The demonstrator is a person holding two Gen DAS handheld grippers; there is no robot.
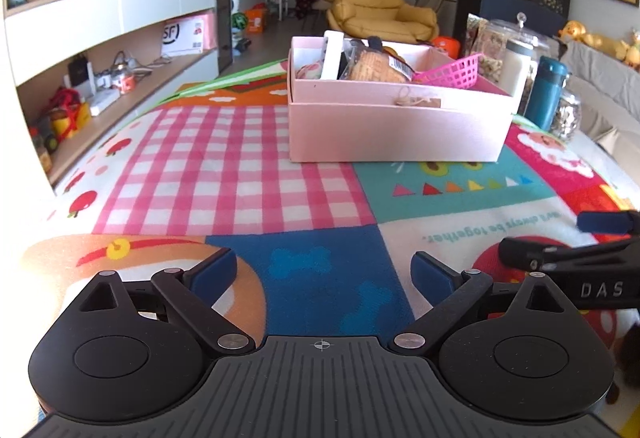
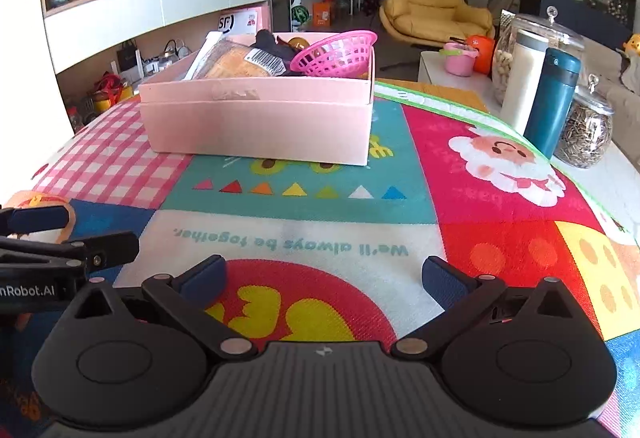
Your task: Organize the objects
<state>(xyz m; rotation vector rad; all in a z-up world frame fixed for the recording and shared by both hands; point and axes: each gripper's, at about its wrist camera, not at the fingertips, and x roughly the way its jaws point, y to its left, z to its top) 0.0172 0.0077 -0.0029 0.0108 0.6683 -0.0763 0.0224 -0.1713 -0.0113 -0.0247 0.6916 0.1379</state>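
From the left wrist camera, the left gripper (image 1: 323,272) is hovering over the patterned mat (image 1: 240,165) that is covering the table, its jaws standing wide apart with nothing between them; only the blue bone-print patch is showing in the gap. Ahead, the pink box (image 1: 396,125) is sitting on the mat, its long axis running across the view from left to right. It is holding a pink mesh basket (image 1: 450,73) tilted at its right end, a wrapped snack packet (image 1: 374,63) near the middle and a white upright piece (image 1: 332,55) to the left. Just right of the box, a teal flask (image 1: 546,91) is standing upright beside a white bottle (image 1: 516,65) and a glass jar (image 1: 568,115). The right gripper (image 1: 560,238) is reaching in from the right edge, its two fingers apart.

From the right wrist camera, the right gripper (image 2: 323,274) is also hanging above the mat (image 2: 480,238), its jaws spread as wide as they go and gripping nothing, the red patch with yellow shapes lying between them. The pink box (image 2: 256,125) is resting farther off, slightly left of centre, its long side facing the camera and its long axis lying crosswise. The pink mesh basket (image 2: 336,53) is leaning at its right end, next to the snack packet (image 2: 236,63). The teal flask (image 2: 554,101) is standing to the right, well apart from the box. The left gripper (image 2: 68,234) is showing at the left edge.
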